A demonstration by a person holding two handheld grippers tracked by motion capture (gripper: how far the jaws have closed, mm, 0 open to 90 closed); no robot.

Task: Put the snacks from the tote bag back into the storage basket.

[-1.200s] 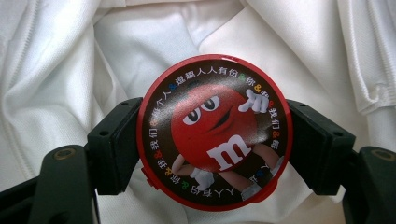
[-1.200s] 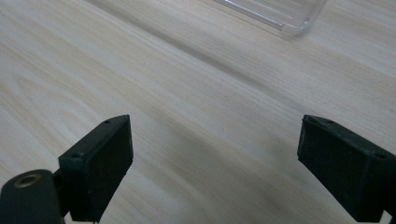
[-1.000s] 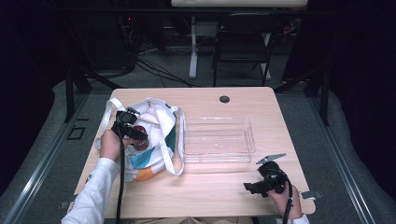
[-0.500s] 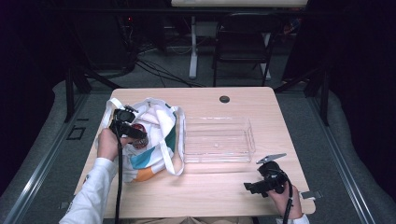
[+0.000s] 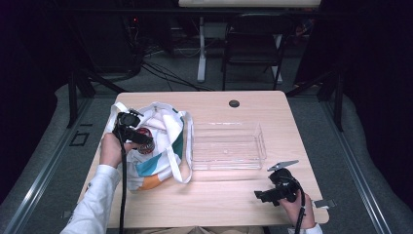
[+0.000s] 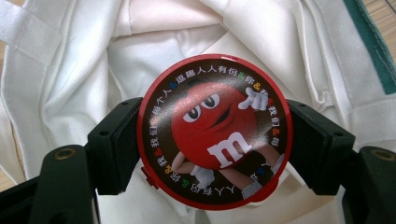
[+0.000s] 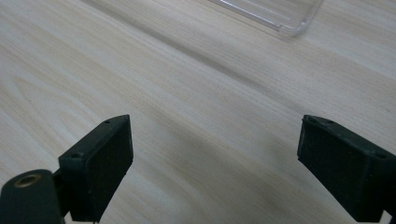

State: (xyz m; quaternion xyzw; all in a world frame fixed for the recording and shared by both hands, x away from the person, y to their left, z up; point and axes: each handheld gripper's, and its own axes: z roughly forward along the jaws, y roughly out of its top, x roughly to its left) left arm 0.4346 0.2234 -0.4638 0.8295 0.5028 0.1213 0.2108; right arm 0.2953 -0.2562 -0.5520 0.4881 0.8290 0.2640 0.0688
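Observation:
A round red candy tin (image 6: 215,130) with a cartoon face on its lid sits between both black jaws of my left gripper (image 6: 212,140), which press on its sides. The tin (image 5: 144,138) hangs over the open mouth of a white cloth tote bag (image 5: 160,141) at the table's left, where my left gripper (image 5: 138,134) is held by a hand in a white sleeve. My right gripper (image 5: 260,196) rests low near the table's front right edge. Its jaws (image 7: 215,168) stand wide apart over bare wood with nothing between them.
A clear plastic tray (image 5: 226,146) lies in the middle of the light wooden table (image 5: 229,195), its corner (image 7: 285,21) in the right gripper view. A small black disc (image 5: 234,103) sits near the far edge. Chairs and cables stand beyond the table.
My left gripper has drifted slightly with the tin over the bag's opening. The right gripper has stayed where it was.

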